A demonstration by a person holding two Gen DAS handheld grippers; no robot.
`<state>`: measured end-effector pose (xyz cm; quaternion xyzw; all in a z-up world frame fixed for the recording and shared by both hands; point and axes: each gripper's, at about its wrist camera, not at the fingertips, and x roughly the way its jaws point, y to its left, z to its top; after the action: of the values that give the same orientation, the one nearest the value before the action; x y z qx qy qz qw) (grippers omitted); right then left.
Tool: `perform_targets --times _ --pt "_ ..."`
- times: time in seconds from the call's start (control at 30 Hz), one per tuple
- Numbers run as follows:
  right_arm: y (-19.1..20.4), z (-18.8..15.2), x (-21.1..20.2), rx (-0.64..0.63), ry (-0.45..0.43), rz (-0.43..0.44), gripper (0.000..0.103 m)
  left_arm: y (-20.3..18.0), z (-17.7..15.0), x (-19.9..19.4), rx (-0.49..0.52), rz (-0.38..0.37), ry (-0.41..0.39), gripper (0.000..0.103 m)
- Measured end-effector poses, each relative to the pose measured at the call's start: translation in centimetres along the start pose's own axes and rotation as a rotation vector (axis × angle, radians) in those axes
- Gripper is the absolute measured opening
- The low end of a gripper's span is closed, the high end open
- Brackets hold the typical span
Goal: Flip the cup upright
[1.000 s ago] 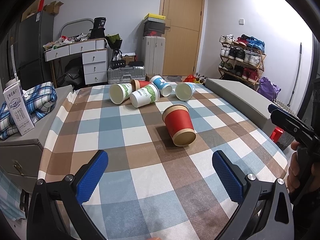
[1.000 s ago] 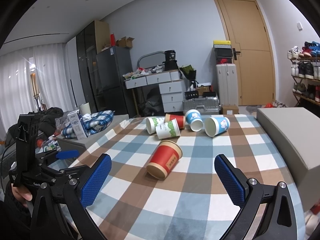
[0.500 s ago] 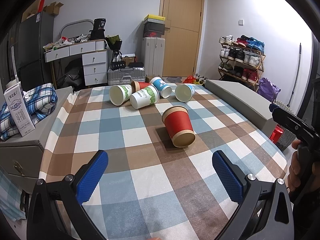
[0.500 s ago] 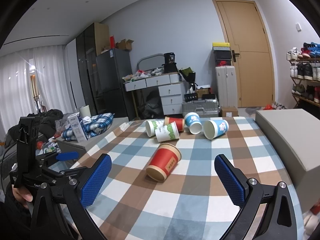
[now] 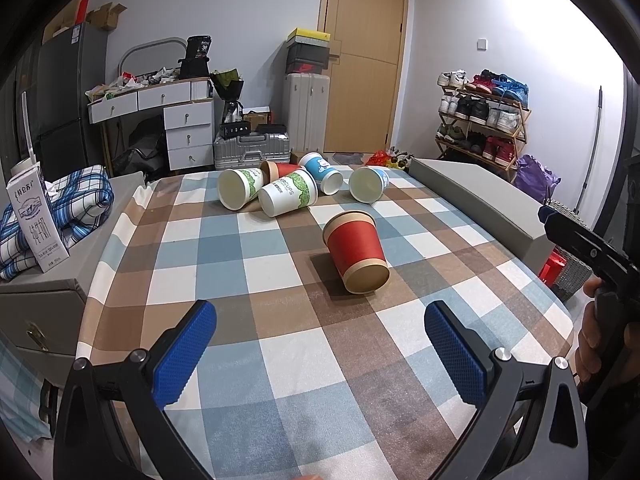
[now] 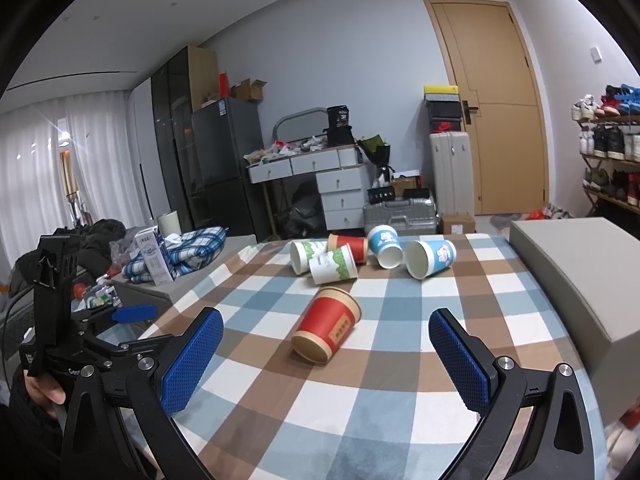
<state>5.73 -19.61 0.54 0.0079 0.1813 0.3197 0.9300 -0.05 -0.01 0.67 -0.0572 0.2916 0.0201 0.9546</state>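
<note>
Red paper cups with tan bands: two, one lying alone [image 5: 357,251] near the table's middle, one [image 5: 283,169] in the far cluster.
White paper cups with green print: two [image 5: 289,197] [image 5: 239,188].
Blue paper cups with cartoon print: two [image 5: 321,172] [image 5: 369,184].
Paper cups altogether: six, all on their sides.
Blue-padded two-finger grippers: two [image 5: 320,354] [image 6: 326,358].
White milk cartons: one [image 5: 37,216].

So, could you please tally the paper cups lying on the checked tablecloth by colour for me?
Red cups: 2, the near one and one in the far cluster.
White cups with green print: 2.
Blue cups: 2.
Total: 6 cups, all lying on their sides.
</note>
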Motion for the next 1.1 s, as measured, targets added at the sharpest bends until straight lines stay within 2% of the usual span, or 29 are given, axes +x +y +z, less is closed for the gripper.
perform_targets --times 0.83,0.97,1.1 --pt "-0.1 -0.3 0.5 0.000 0.005 -0.007 0.103 -0.1 -0.2 0.1 -0.003 -0.001 -0.002 0.101" --pt "-0.5 -0.4 0.6 0.008 0.017 -0.014 0.103 0.2 -0.4 0.8 -0.027 0.014 0.018 0.101" --pt "-1.1 -0.5 1.0 0.018 0.042 -0.044 0.103 0.1 -0.3 1.4 -0.041 -0.003 0.033 0.101"
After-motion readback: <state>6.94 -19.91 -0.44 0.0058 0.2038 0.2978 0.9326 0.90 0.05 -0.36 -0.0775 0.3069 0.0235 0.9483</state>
